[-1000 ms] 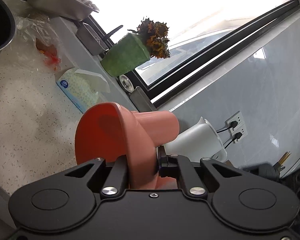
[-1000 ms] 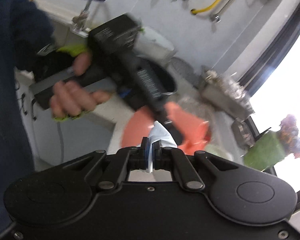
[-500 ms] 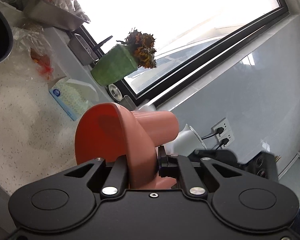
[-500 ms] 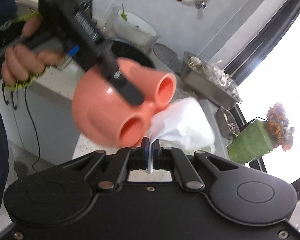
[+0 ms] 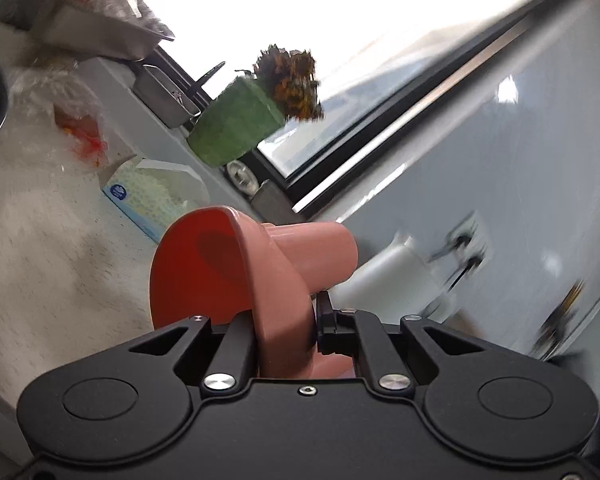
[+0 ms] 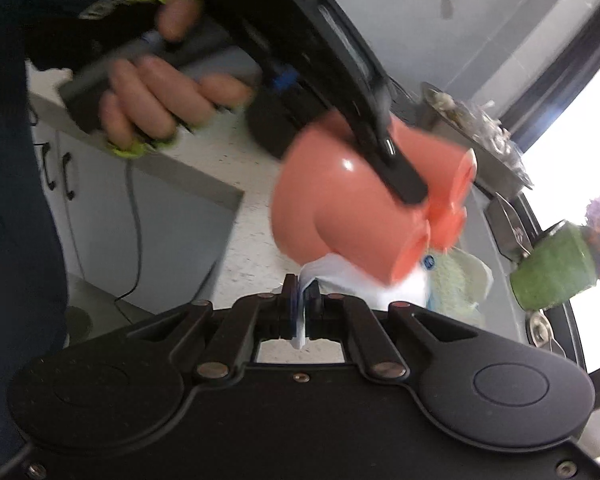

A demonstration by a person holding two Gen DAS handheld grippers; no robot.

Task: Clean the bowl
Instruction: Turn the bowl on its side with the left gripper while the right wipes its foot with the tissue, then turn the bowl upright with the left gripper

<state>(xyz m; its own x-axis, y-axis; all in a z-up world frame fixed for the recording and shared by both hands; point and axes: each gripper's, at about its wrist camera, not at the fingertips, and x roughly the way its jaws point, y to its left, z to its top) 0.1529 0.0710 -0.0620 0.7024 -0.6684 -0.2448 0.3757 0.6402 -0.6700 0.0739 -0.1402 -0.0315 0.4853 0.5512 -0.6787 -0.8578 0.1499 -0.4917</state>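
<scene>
The bowl (image 5: 236,276) is coral-pink plastic with stubby round legs, and it is tipped on its side above the counter. My left gripper (image 5: 286,320) is shut on its rim. In the right wrist view the same bowl (image 6: 340,208) hangs in the air with the left gripper's finger (image 6: 396,168) clamped over its wall and a hand (image 6: 152,96) behind it on the handle. My right gripper (image 6: 302,300) is shut on a white tissue (image 6: 364,280) that lies against the bowl's underside.
A speckled white counter (image 5: 40,264) lies below. On it are a tissue pack (image 5: 144,196), a crinkled plastic bag (image 5: 72,128) and a white kettle (image 5: 384,280). A green plant pot (image 5: 236,128) and metal trays (image 5: 100,32) stand along the window sill. Cabinet doors (image 6: 140,216) show under the counter edge.
The bowl has rolled and now sits closer over my right gripper, with the tissue now tucked under it. The left view has tilted and the right gripper has dropped lower.
</scene>
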